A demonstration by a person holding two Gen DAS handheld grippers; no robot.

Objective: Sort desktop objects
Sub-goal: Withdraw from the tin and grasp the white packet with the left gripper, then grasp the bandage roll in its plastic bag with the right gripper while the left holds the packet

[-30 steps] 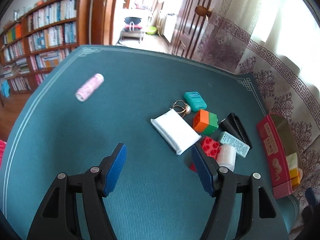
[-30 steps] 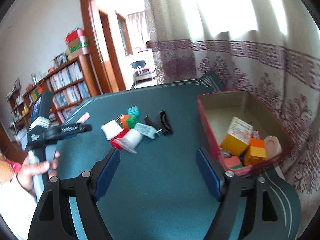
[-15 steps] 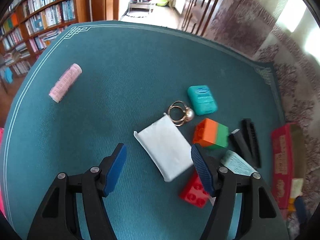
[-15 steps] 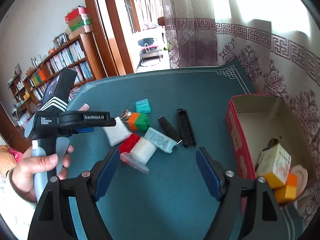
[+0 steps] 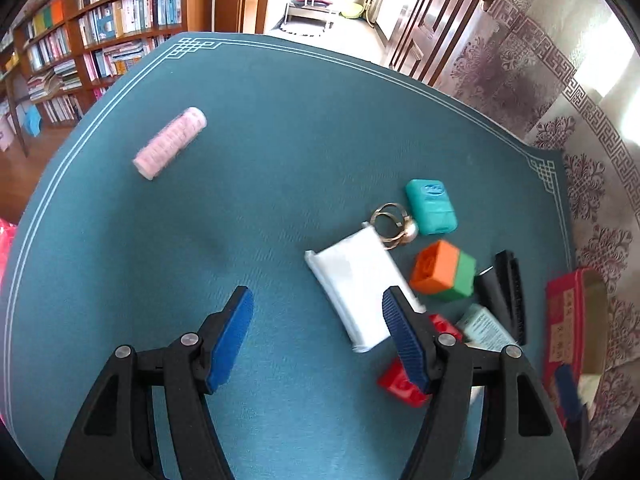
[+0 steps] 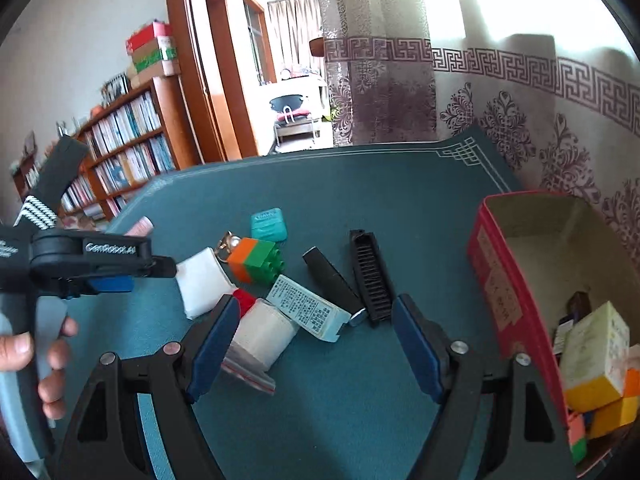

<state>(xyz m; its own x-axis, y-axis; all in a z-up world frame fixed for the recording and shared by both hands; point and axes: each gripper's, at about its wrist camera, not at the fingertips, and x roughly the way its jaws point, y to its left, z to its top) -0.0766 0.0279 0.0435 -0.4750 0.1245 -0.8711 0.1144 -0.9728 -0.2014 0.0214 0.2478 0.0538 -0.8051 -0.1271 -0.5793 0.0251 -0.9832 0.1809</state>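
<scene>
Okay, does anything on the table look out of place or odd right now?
One thing: the pink roller lies alone at the far left of the green mat, well apart from the clutter near the red box. In that clutter the white pouch lies askew, with the key ring overlapping its corner. Nothing looks spilled or broken.

Roller (image 5: pixel 170 142) far left; packet (image 5: pixel 356 280) left of brick (image 5: pixel 442 271); box (image 6: pixel 516 276) far right.

Right gripper (image 6: pixel 312 320) jaws stand wide apart above the teal mat (image 6: pixel 360 392), empty. Between them lie a white roll (image 6: pixel 262 336) and a printed packet (image 6: pixel 310 308). Red box (image 6: pixel 504 276) at right holds a yellow-white carton (image 6: pixel 596 360).
</scene>
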